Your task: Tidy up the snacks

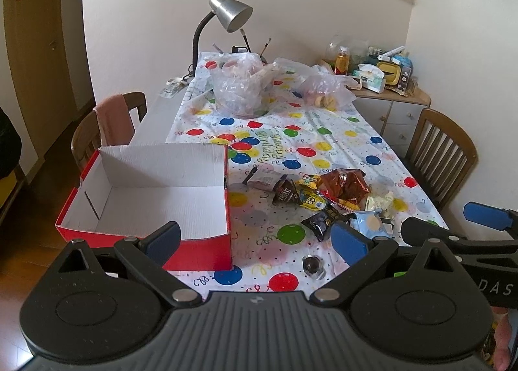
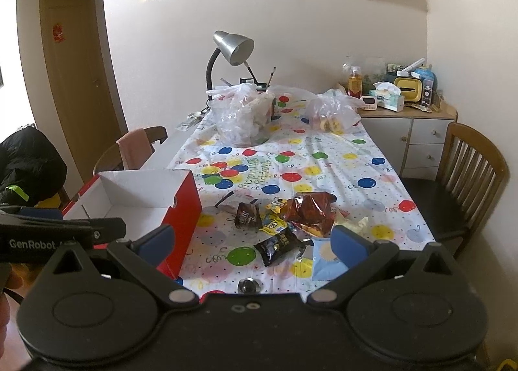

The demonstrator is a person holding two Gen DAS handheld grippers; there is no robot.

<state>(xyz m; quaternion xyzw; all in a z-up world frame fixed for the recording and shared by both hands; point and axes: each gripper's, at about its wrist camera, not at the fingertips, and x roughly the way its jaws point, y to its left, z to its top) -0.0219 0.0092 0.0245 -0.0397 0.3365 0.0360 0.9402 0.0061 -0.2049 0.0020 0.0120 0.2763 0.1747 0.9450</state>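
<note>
The left claw point(image 1: 255, 238) is hanging over the near edge of the worktop point(image 1: 327, 141), its blue pads wide apart and holding nothing. The right claw point(image 2: 252, 241) is hanging just beside it, also wide apart with nothing in it. A red box point(image 1: 197, 248) with white insides is sitting open at about 9 o'clock from the snacks, and nothing is lying in it. The snacks are sitting in a loose pile at about 3 o'clock from the box. A shiny brown bag point(image 1: 344, 184) is lying at the far side of the pile, a yellow pack point(image 1: 312, 201) is touching it, a dark pack point(image 1: 323, 222) is lying nearer, and a pale blue pack point(image 1: 372, 223) is lying at the near right. One small wrapped candy point(image 1: 312, 265) is lying apart from the pile, near the front edge. At 12 o'clock a lamp point(image 1: 228, 13) is bending over two plastic bags point(image 1: 239, 89).
</note>
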